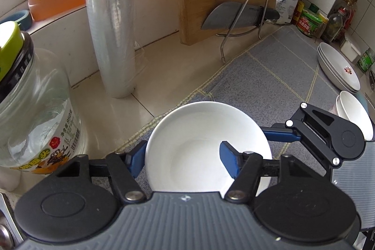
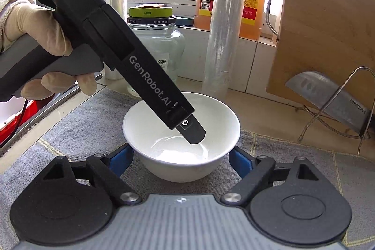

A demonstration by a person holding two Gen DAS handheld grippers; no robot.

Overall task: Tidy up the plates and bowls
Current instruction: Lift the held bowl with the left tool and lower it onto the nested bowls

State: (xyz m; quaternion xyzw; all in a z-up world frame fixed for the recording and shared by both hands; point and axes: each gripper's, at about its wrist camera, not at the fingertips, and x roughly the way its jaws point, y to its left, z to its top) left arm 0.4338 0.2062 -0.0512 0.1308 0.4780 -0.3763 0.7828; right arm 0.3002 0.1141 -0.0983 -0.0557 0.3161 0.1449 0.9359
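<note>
Straddling the rim of a small white bowl (image 1: pixel 206 144), the left gripper (image 1: pixel 185 161) is reaching down from above with its blue fingers (image 1: pixel 228 162) spread: one finger is sitting inside the bowl, the other outside the wall at nine o'clock. Whether the fingers are touching the rim is not clear. The bowl is resting upright on a grey checked mat (image 1: pixel 269 76) that is covering the table (image 1: pixel 164 72).

From the other side, the right gripper (image 2: pixel 181 159) is waiting low and spread wide, its fingers flanking the bowl's base without touching it.

Stacked white plates (image 1: pixel 337 67) are lying at two o'clock in the left view, with nested white bowls (image 1: pixel 354 114) just beside them at three o'clock.

This looks like the pickup step. Next, the left gripper probably needs to pinch the rim, lift, and carry the bowl toward the nested bowls.
</note>
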